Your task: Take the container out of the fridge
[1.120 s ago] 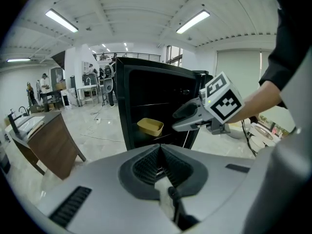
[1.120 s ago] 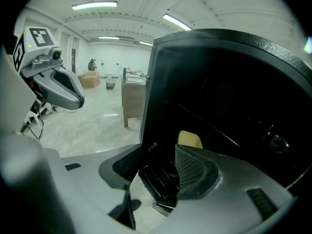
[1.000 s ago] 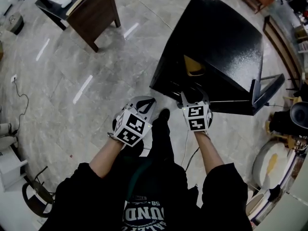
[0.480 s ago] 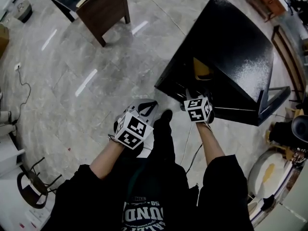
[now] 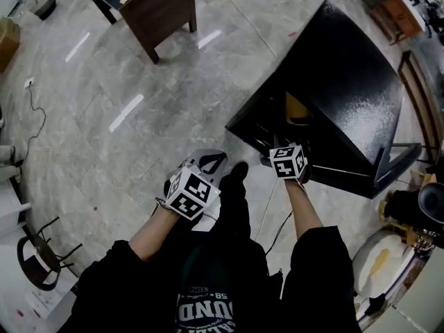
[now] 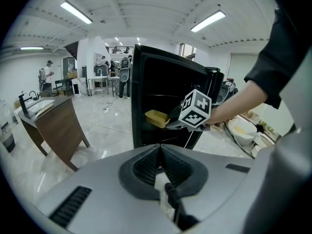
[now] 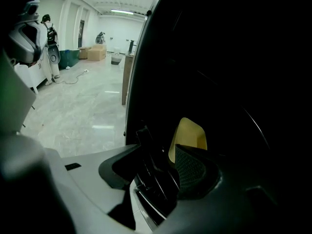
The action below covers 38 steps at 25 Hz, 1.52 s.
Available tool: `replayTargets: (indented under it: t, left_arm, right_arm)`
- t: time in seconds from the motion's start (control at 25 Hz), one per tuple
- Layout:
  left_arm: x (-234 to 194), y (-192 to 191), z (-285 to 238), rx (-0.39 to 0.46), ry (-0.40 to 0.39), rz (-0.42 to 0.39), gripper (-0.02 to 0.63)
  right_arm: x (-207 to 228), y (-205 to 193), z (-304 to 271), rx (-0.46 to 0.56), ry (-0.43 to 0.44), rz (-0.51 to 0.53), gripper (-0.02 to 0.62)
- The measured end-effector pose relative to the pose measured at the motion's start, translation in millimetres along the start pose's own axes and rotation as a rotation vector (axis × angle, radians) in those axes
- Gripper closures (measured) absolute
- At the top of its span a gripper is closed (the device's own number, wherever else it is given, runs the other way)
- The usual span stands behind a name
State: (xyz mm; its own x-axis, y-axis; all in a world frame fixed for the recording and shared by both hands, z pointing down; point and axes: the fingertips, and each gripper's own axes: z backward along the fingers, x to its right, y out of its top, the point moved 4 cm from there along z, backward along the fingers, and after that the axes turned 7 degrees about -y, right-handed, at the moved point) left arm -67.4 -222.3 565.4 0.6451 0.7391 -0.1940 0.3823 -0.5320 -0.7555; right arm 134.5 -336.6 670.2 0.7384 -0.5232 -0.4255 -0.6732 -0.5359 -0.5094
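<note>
A black fridge [image 5: 340,82] stands open in front of me, with a yellow container [image 5: 296,109] on a shelf inside. In the right gripper view the container [image 7: 191,132] stands just beyond my right gripper [image 7: 170,165], whose jaws are open on either side of its near edge. In the left gripper view the right gripper [image 6: 193,112] reaches into the fridge [image 6: 161,96] up to the container [image 6: 157,118]. My left gripper [image 5: 210,164] hangs back near my body over the floor, shut and empty.
The fridge door [image 5: 388,161] swings out at the right. A brown wooden desk [image 5: 159,5] stands at the far left. A cable [image 5: 274,217] runs across the floor by my feet. A chair [image 5: 41,255] sits at the lower left. People stand far off.
My right gripper has reached further into the fridge toward the yellow container. The left gripper has stayed about where it was.
</note>
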Motion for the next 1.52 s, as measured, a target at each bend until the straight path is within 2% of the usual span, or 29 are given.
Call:
replayTargets:
  t: [0.4,0.8,1.52]
  left_arm:
    - [-1.6,1.9,-6.8,-0.007,0.020,0.029,0.592]
    - [-8.1,1.9,-22.2,-0.024,0.038,0.044,0.592]
    - [-10.4,0.0,-46.4,-0.051,0.030,0.097,0.592]
  right_arm:
    - [12.5,-5.0,-21.3,-0.025,-0.020,0.037,0.405]
    - [21.0,-14.1,-49.9,-0.096,-0.020,0.047,0.405]
    - [27.3,-21.4,-85.8,-0.171,0.049,0.157,0.408]
